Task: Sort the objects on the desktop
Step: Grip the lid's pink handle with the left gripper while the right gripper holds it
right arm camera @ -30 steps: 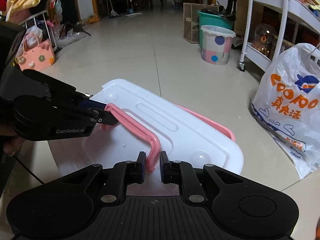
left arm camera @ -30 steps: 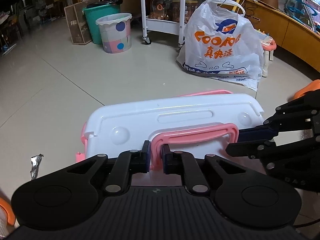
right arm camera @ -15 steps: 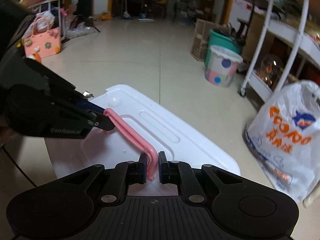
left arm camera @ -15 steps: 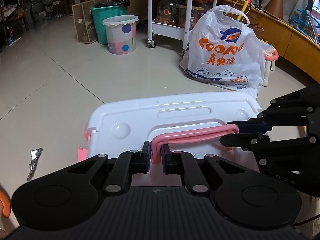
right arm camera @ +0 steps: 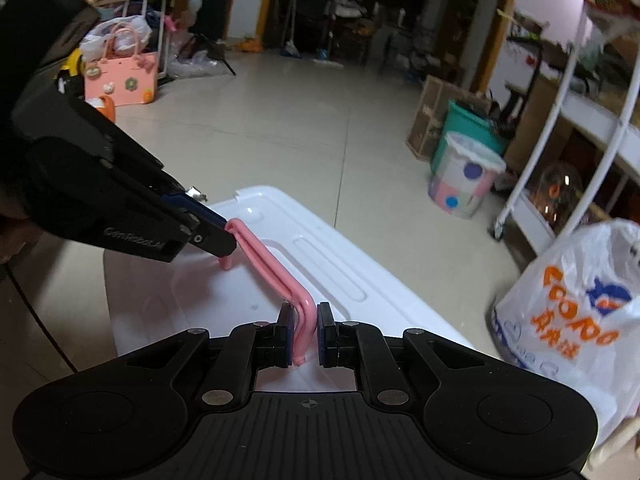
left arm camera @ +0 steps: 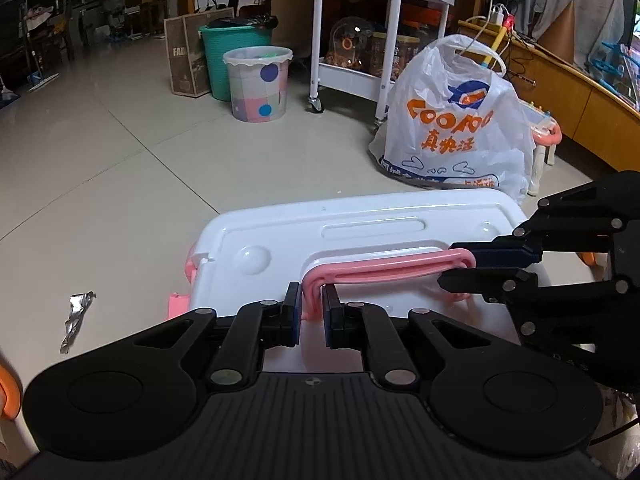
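A white storage box [left arm camera: 360, 240] with a moulded lid, pink side latches and a thin pink handle [left arm camera: 384, 268] raised off its top sits above the tiled floor [left arm camera: 120, 160], in front of a printed shopping bag [left arm camera: 452, 128]. The left gripper [left arm camera: 311, 308] has its fingers nearly together around one bend of the handle; the right gripper [right arm camera: 303, 332] clamps the other bend the same way.
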Motion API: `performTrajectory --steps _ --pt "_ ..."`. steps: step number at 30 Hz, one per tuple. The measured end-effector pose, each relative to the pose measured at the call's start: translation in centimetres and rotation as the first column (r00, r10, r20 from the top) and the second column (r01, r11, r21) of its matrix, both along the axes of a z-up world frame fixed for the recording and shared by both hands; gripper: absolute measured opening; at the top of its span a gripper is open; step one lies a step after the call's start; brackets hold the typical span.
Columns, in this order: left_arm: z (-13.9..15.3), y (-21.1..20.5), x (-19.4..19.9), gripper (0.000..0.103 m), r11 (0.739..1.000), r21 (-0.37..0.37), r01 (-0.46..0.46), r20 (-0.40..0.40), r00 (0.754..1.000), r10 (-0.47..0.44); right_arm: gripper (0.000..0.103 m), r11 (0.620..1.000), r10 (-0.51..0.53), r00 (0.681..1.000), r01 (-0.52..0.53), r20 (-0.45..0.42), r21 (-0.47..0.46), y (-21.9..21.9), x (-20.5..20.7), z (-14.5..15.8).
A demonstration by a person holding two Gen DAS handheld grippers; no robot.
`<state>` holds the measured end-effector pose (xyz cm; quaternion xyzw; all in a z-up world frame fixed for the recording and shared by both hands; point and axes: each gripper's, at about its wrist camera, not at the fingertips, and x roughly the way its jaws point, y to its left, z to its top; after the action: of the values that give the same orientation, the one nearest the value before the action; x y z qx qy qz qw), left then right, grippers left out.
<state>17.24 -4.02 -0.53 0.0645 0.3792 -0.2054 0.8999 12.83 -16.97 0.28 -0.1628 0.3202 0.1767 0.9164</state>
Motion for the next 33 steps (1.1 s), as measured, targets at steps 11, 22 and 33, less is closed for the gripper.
performTrajectory --steps 11,22,33 --pt "-1.3 -0.8 1.1 0.012 0.999 0.018 0.028 -0.014 1.000 -0.028 0.009 0.999 -0.009 1.000 0.010 -0.013 0.038 -0.8 0.2 -0.5" --pt "-0.2 -1.8 -0.6 0.011 0.995 0.085 0.057 0.082 0.995 -0.064 0.010 0.996 -0.044 0.999 0.045 -0.011 0.077 -1.9 0.3 -0.7" --pt "-2.0 -1.5 2.4 0.011 0.997 0.068 0.028 -0.024 0.999 -0.027 0.010 0.998 -0.043 0.995 0.047 -0.092 0.045 -1.5 3.7 -1.9"
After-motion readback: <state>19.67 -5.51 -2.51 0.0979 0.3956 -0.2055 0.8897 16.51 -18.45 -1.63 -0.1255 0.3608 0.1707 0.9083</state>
